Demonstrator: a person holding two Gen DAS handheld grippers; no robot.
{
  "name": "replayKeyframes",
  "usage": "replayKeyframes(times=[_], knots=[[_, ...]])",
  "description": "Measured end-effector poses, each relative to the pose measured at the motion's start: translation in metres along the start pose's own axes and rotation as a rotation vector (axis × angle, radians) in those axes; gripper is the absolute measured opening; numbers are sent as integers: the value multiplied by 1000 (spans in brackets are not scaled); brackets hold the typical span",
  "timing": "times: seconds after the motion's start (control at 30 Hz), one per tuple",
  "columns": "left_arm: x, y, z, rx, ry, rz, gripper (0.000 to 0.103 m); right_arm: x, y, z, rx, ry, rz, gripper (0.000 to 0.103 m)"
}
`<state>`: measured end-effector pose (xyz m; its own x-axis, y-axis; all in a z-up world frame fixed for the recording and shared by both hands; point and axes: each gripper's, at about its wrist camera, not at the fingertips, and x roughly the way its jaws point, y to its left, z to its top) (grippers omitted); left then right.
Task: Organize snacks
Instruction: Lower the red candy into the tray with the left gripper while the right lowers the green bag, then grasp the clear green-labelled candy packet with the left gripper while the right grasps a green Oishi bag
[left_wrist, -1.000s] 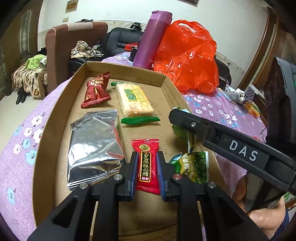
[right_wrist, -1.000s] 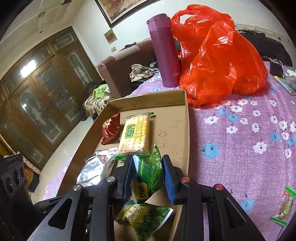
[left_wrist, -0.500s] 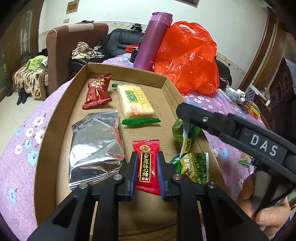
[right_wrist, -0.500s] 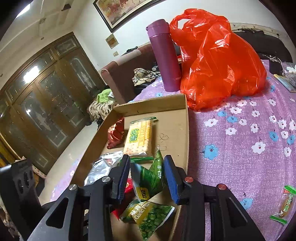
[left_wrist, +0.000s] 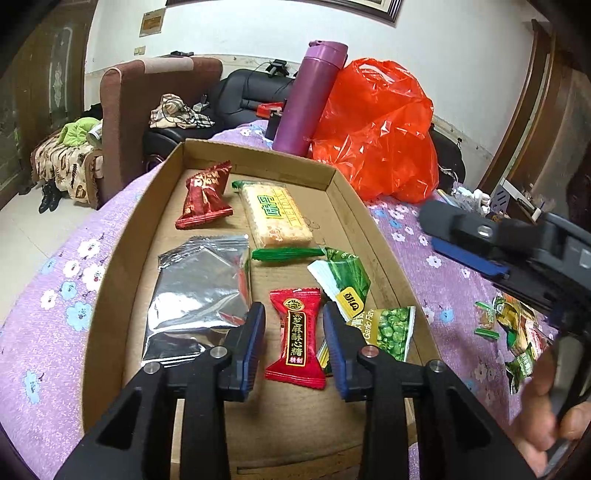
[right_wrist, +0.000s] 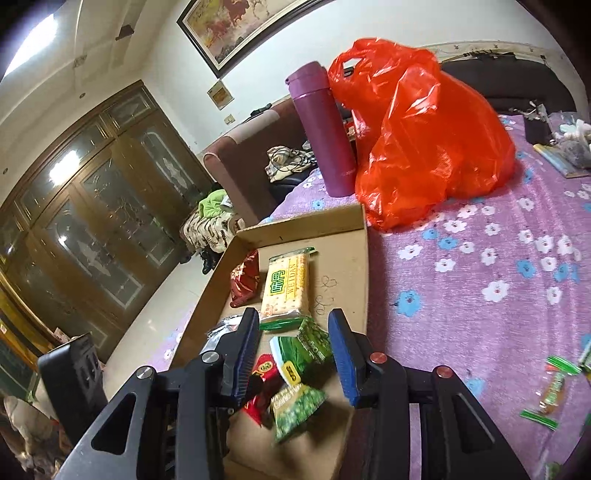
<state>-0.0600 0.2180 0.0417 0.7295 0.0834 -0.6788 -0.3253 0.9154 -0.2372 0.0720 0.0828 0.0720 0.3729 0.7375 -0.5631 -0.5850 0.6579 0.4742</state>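
Observation:
In the cardboard box (left_wrist: 122, 280) lies a red candy packet (left_wrist: 297, 338). My left gripper (left_wrist: 293, 310) straddles it; its jaws are opening and the pads stand clear of the wrapper. A green packet (right_wrist: 303, 349) lies flat in the box beside a garlic pea packet (right_wrist: 295, 406). My right gripper (right_wrist: 292, 314) hovers open above them with nothing in it. In the left wrist view one of its fingers (left_wrist: 454, 229) hangs over the purple cloth to the right of the box. Further in lie a silver pouch (left_wrist: 199, 291), a cracker pack (left_wrist: 275, 214) and a dark red packet (left_wrist: 205, 197).
Several loose snacks (right_wrist: 550, 395) lie on the flowered purple cloth at the right. A purple bottle (left_wrist: 310, 96) and an orange plastic bag (left_wrist: 380, 129) stand behind the box. A hand (left_wrist: 546, 435) holds the right gripper. An armchair (left_wrist: 125, 110) stands beyond the table.
My left jaws have parted from the red candy. My right gripper let go of the green packet, which now lies in the box, and pulled up and away to the right.

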Motion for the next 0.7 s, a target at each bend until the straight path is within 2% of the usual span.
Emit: replayKeyframes(times=[0.2,0.47,0.6,0.7], knots=[[-7,-4,-1,18,-21,18,37,-38,-11,-10,-19,-7,-22,44],[-25,-18,3,39,-53,11,37,-103,-71,-23,88,-74,-78,44],[-36,-41,6,85,-61,-26,37,-138,-109,-38,183,-115,-114,44],[-34,-72,6,143,-23,-91,41,-157,-134,-50,260,-153,-127,47]])
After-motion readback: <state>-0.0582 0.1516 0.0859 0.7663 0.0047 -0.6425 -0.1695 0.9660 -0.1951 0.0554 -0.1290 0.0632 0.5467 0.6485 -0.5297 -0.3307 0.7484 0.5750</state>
